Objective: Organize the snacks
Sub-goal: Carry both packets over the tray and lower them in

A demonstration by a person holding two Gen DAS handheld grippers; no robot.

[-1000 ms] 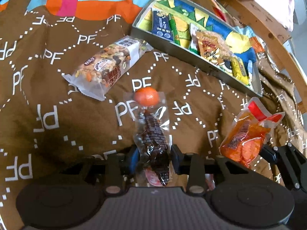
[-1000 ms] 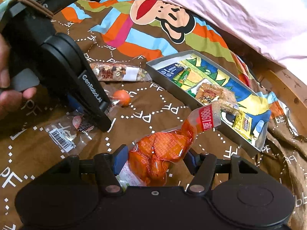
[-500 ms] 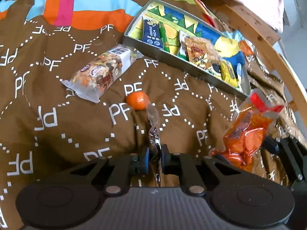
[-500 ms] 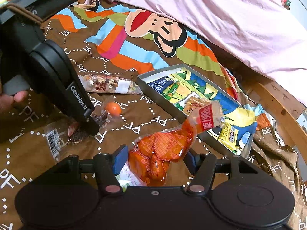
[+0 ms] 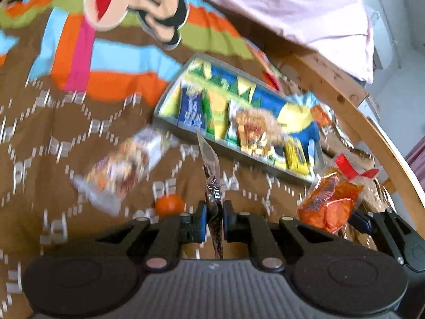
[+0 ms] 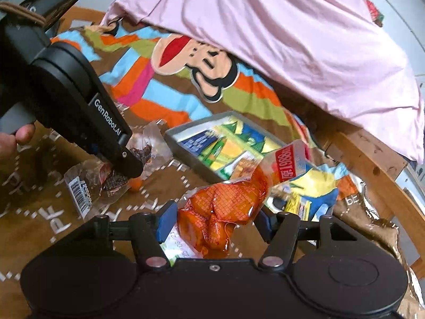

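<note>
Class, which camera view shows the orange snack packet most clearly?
The right wrist view: the orange snack packet fills the centre, sharp, between the right gripper's fingers. The left wrist view shows the packet only small and blurred near the right edge.

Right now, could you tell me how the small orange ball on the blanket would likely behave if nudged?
The small orange ball looks round and smooth, so it would probably roll. The brown blanket is soft and creased, which may slow it. It seems light.
</note>
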